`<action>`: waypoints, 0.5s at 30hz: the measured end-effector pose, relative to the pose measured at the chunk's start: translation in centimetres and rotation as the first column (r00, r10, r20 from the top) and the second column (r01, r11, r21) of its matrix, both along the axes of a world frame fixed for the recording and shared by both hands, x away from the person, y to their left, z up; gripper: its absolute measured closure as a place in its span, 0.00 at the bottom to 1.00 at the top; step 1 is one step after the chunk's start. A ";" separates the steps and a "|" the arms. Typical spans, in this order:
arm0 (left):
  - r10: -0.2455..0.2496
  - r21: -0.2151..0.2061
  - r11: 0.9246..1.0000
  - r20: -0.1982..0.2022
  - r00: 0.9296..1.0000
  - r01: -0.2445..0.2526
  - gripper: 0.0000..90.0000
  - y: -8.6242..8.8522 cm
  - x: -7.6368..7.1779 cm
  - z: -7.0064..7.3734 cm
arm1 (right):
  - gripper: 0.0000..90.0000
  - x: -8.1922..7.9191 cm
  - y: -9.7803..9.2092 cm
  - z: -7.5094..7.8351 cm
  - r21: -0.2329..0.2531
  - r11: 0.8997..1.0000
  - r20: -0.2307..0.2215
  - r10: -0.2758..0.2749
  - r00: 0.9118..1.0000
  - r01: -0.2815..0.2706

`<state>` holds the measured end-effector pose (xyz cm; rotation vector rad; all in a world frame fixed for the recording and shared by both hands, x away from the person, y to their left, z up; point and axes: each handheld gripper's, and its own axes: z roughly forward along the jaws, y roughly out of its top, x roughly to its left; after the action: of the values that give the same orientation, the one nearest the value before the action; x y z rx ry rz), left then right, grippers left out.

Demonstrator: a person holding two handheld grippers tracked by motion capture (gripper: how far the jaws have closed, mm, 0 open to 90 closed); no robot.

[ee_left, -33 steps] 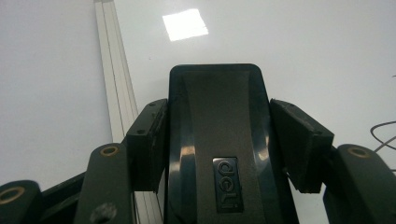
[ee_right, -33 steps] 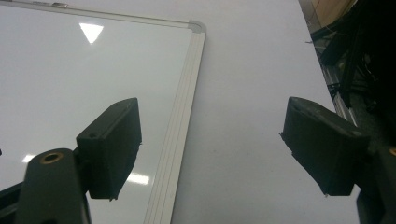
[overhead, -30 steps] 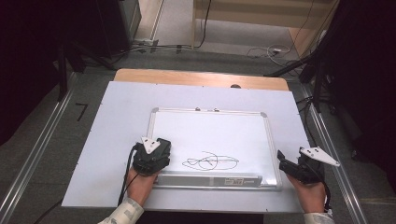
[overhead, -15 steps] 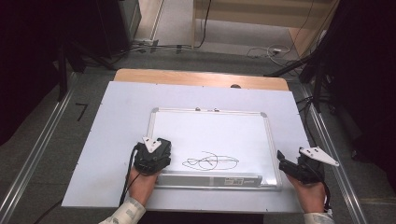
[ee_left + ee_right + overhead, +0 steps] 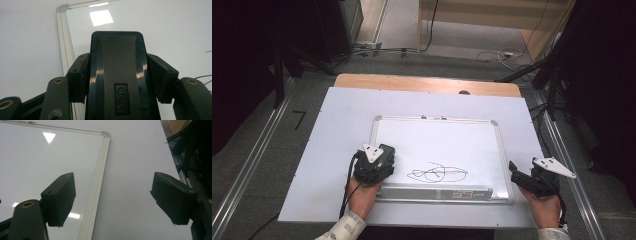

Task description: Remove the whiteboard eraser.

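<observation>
Left claw (image 5: 117,75) grips a black eraser (image 5: 117,82) snugly, resting on the whiteboard (image 5: 437,145) left of the scribble (image 5: 437,173). Right claw (image 5: 526,180) gapes empty off the board's right edge. Unsteadied, the board could slide across the counter (image 5: 337,130) when wiping begins.

A: The eraser (image 5: 117,75) runs off the bottom edge in the left gripper view, covering the whiteboard (image 5: 160,27) behind it.

B: And the scribble (image 5: 206,75) gets cut by the right edge there.

White-topped table (image 5: 337,130) bearing a flat, metal-framed whiteboard (image 5: 437,145).
</observation>
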<state>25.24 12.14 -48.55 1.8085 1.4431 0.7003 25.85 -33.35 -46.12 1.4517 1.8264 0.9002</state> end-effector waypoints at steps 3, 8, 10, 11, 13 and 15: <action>-0.005 -0.023 1.000 -0.004 1.000 0.005 0.44 0.2 0.0 0.2 | 0.20 0.0 0.0 0.0 0.000 1.000 -0.001 -0.001 1.000 0.001; -0.013 -0.034 0.999 -0.010 1.000 0.013 0.44 0.3 0.2 0.3 | 0.20 0.0 0.0 0.0 -0.002 1.000 -0.001 -0.001 1.000 0.001; -0.016 -0.037 0.999 -0.007 1.000 0.016 0.44 0.3 0.2 0.4 | 0.20 0.0 0.0 0.0 -0.003 1.000 -0.001 -0.001 1.000 0.001; -0.016 -0.043 0.999 -0.005 1.000 0.015 0.44 0.4 0.2 0.5 | 0.20 0.0 0.0 0.0 -0.002 1.000 0.000 -0.001 1.000 0.001; -0.015 -0.043 0.999 -0.004 1.000 0.015 0.44 0.4 0.2 0.6 | 0.20 0.0 0.0 0.0 -0.001 1.000 -0.001 -0.002 1.000 0.002; -0.013 -0.053 0.999 0.002 1.000 0.013 0.44 0.5 0.2 0.7 | 0.20 0.0 0.0 0.0 -0.002 1.000 -0.001 -0.001 1.000 0.001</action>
<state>25.46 12.65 -47.83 1.7750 1.4338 0.6512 25.87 -33.33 -46.12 1.4519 1.8266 0.8974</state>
